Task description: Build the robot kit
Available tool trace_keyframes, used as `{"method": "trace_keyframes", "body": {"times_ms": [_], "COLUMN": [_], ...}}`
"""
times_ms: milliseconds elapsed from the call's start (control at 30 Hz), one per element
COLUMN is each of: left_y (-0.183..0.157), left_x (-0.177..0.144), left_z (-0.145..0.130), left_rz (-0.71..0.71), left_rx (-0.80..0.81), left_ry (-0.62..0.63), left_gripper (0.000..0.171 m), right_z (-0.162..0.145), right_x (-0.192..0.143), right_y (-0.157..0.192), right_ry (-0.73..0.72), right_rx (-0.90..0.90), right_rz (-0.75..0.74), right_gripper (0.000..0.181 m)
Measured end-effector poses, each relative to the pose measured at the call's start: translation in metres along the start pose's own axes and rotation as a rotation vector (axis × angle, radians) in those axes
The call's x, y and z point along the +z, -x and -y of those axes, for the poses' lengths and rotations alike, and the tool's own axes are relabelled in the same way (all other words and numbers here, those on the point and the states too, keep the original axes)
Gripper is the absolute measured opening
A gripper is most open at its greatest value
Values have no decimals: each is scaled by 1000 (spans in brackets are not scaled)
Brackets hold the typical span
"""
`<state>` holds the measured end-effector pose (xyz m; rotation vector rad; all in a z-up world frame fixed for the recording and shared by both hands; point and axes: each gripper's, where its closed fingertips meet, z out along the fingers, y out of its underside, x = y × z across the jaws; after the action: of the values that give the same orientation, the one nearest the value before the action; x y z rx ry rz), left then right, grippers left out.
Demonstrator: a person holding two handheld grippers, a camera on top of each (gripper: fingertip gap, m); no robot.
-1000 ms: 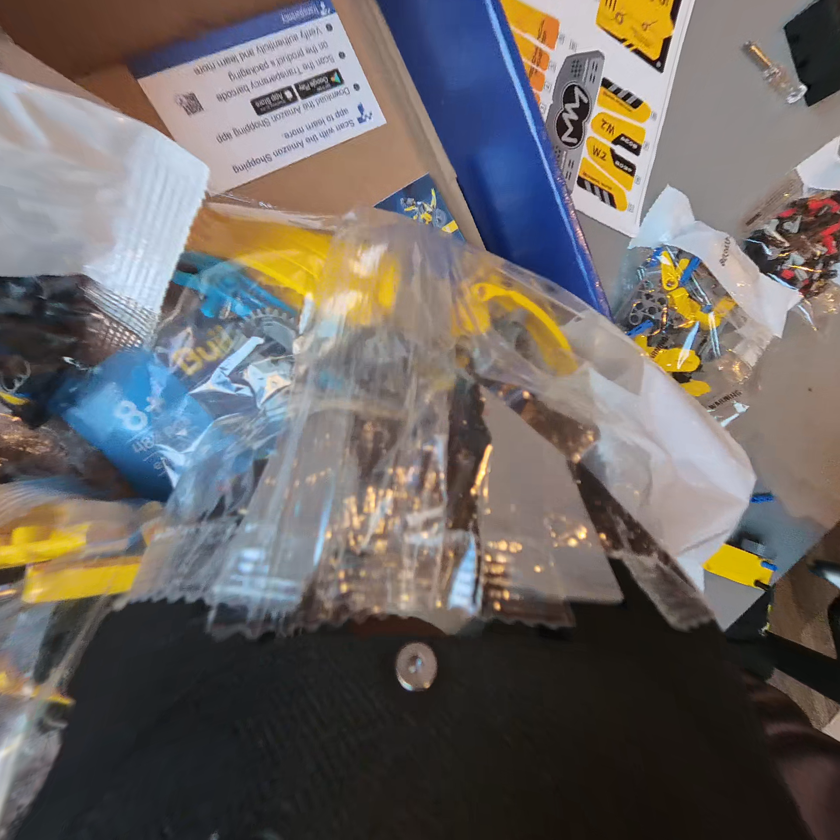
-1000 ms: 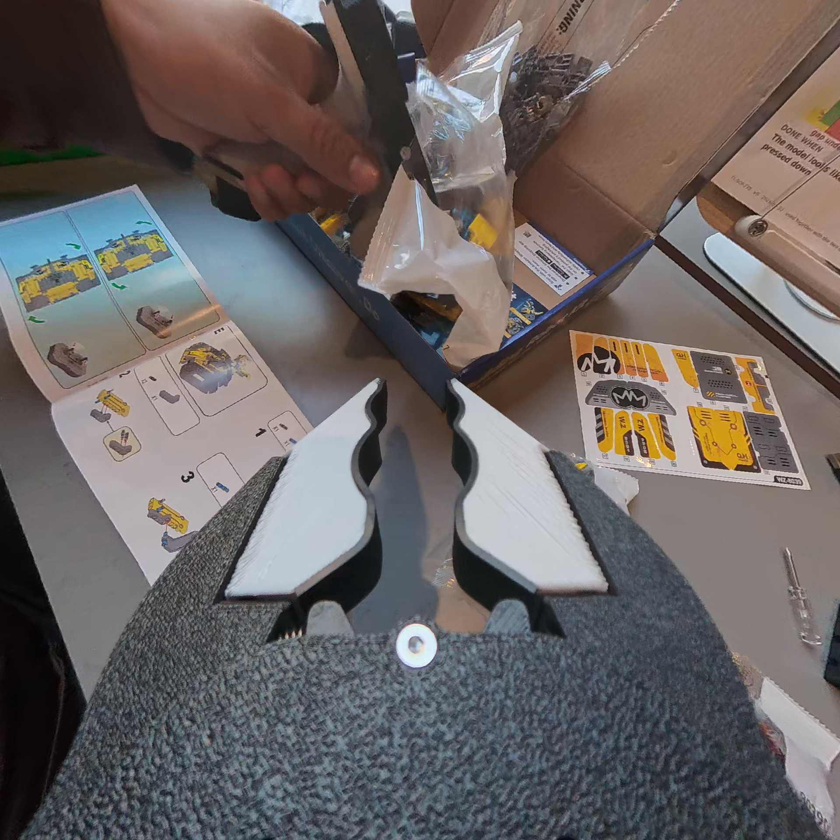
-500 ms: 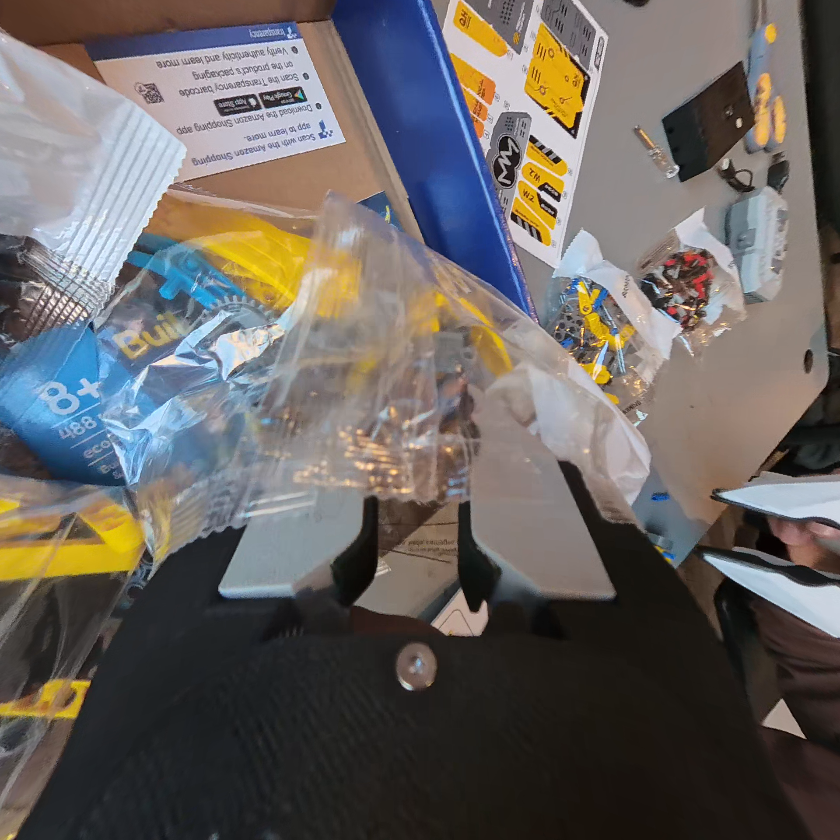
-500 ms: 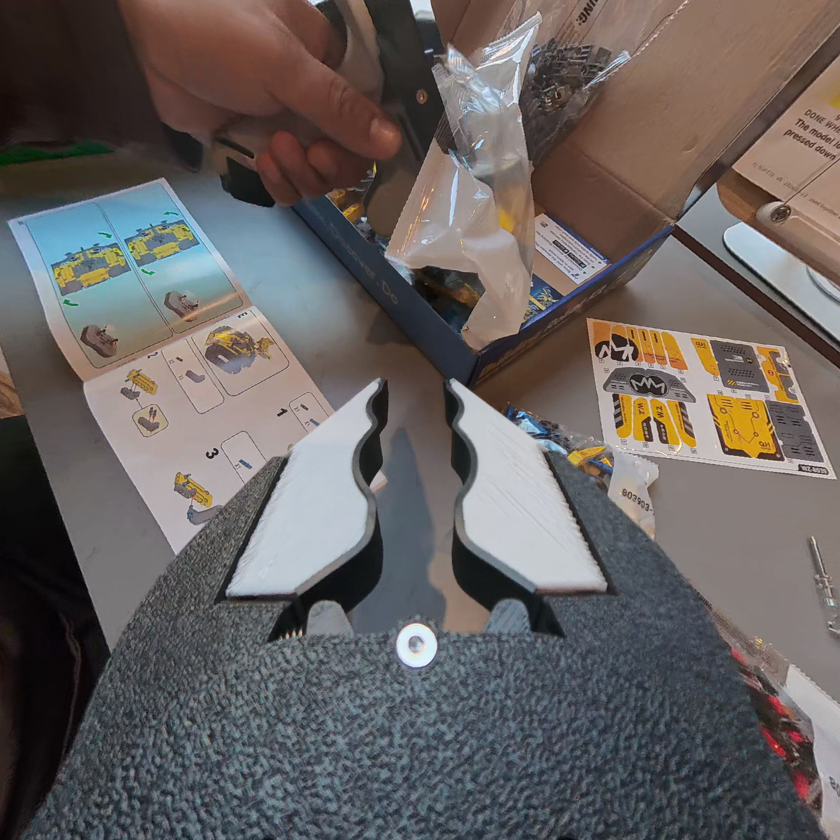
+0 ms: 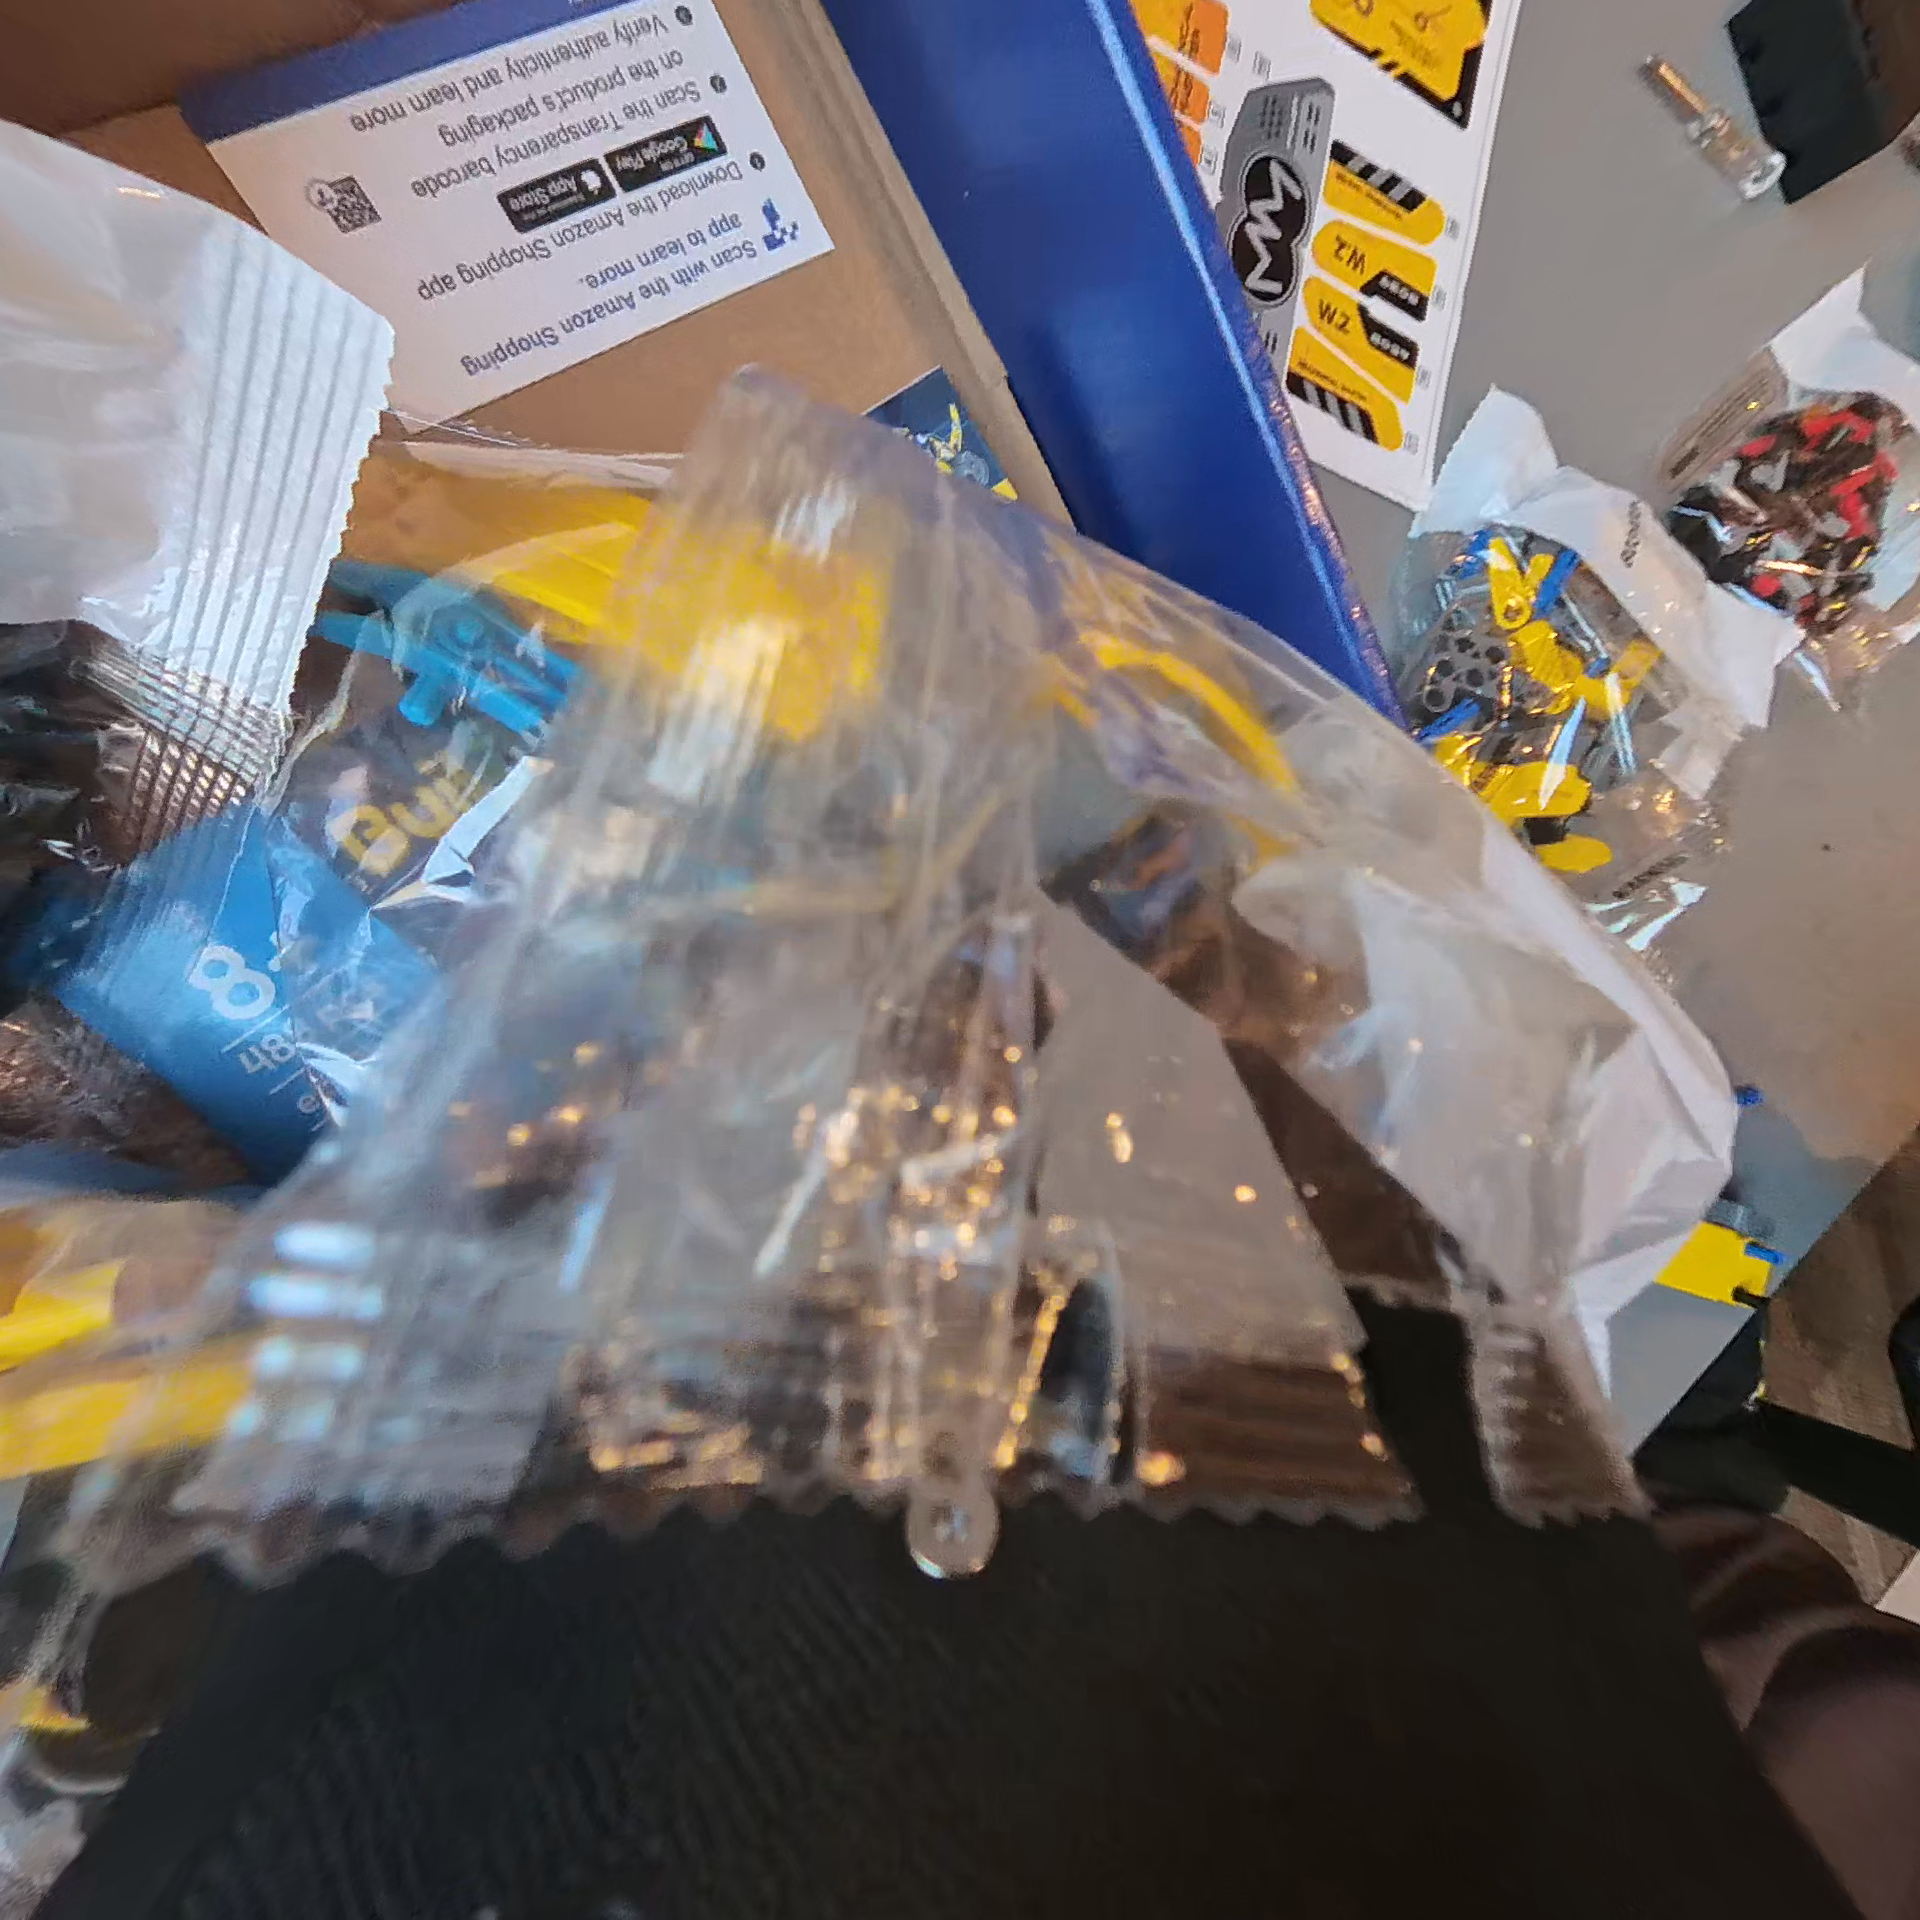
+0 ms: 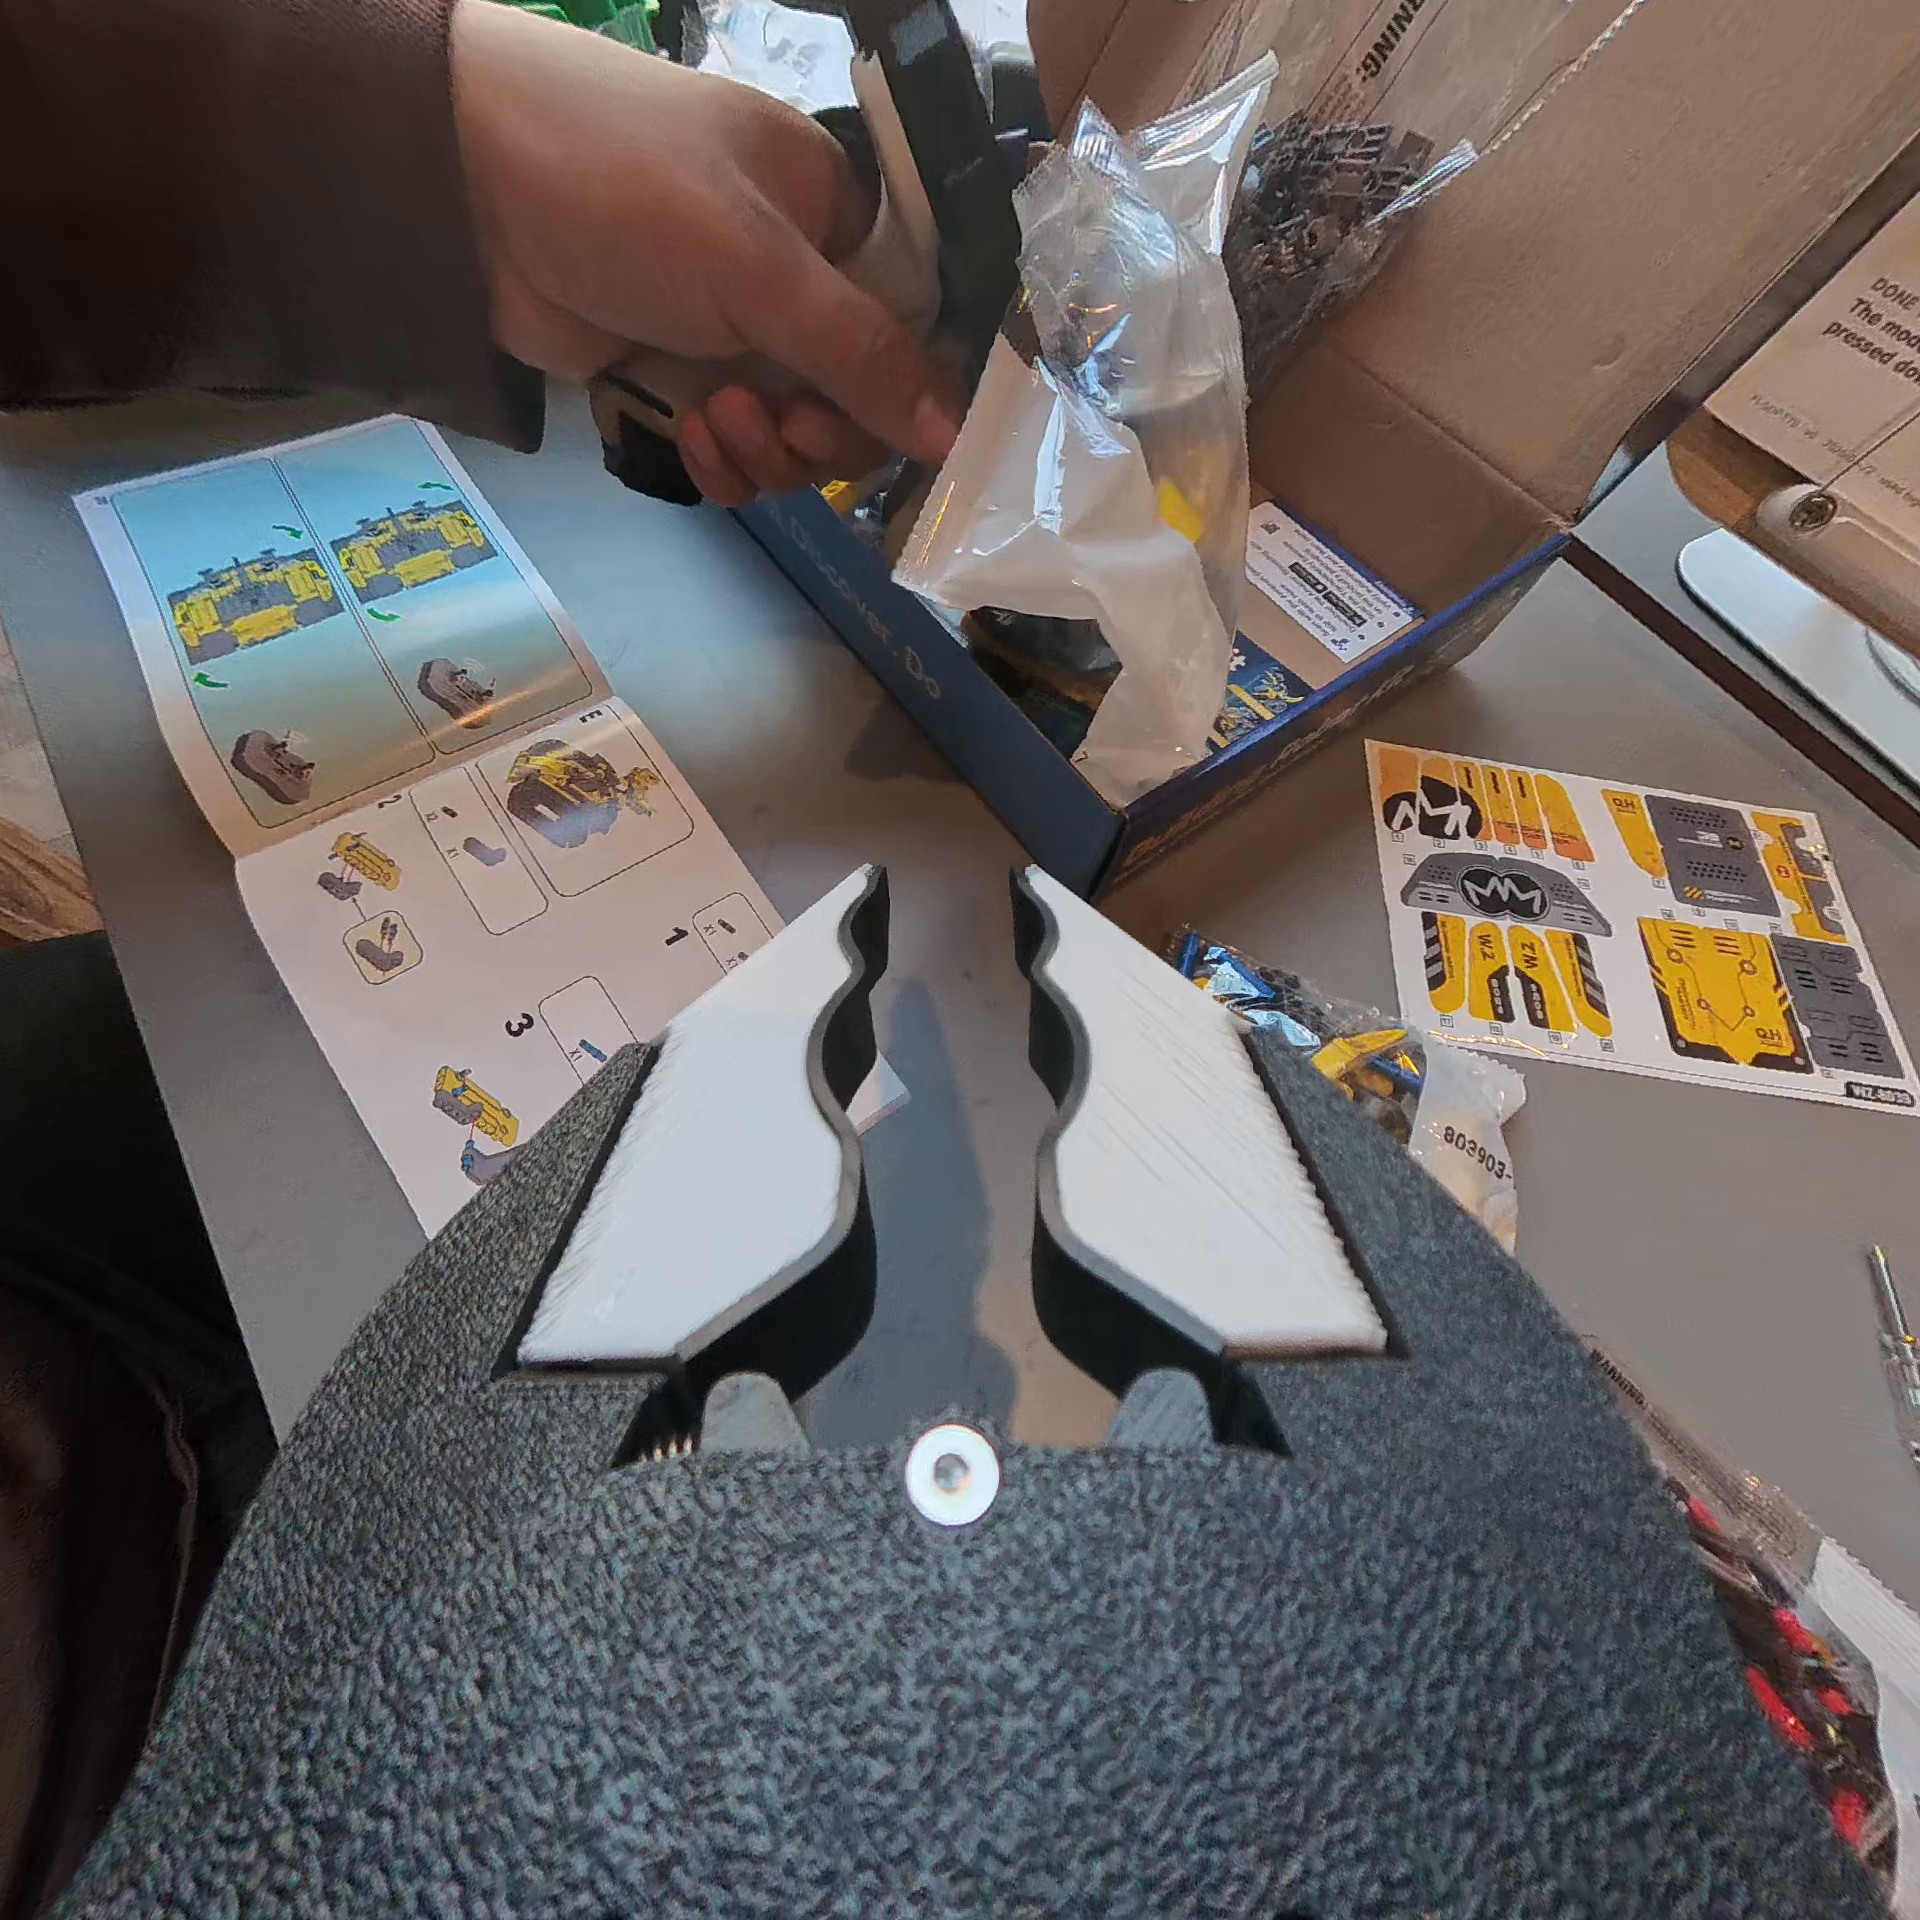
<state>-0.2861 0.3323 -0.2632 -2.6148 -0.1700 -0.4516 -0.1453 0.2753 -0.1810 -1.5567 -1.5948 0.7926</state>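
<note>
Half a second on, the clear bag [image 5: 831, 1039] has flopped back toward the left gripper [image 5: 1029, 987], draping over both fingers and covering the screw on its black body; the view has dropped closer to the box again.

From the right wrist view, a hand [image 6: 675, 260] at 11 o'clock holds that left gripper above the open blue box [image 6: 935, 686], and the bag dangles from it, its white end hanging down into the box. The jaws look pinched together on the bag's crimped edge, seen only through the plastic. Yellow and dark parts show inside it.

Under the bag, the box holds more packets, among them a blue one [image 5: 229, 997] at 9 o'clock, with a white printed label [image 5: 540, 197] on the cardboard at 11 o'clock.

The right gripper [image 6: 951, 904] hovers above the grey table [image 6: 1662, 1247], its white fingers parted with a clear gap and nothing between them. An open instruction booklet [image 6: 395, 748] lies at its 10 o'clock, a sticker sheet [image 6: 1621, 914] at 2 o'clock. Just beside its right finger lies a bag of yellow and blue parts [image 6: 1340, 1039]; a bag of red and black parts [image 6: 1818, 1662] lies at 4 o'clock. A small metal pin [image 6: 1896, 1330] rests at 3 o'clock.
</note>
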Motion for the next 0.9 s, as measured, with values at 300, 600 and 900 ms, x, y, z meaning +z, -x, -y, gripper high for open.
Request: {"method": "trace_keyframes", "body": {"times_ms": [300, 600, 900], "left_y": [-3, 20, 17], "left_x": [-12, -81, -172], "left_z": [1, -5, -59], "left_rz": [-27, 81, 163], "left_rx": [39, 76, 99], "left_ry": [-21, -179, -463], "left_gripper": [7, 8, 8], "right_z": [-2, -3, -21], "right_x": [1, -9, -37], "right_y": [0, -11, -24], "right_ry": [8, 2, 4], "right_rx": [-1, 1, -21], "right_rz": [2, -30, -52], "right_gripper": [24, 24, 24]}}
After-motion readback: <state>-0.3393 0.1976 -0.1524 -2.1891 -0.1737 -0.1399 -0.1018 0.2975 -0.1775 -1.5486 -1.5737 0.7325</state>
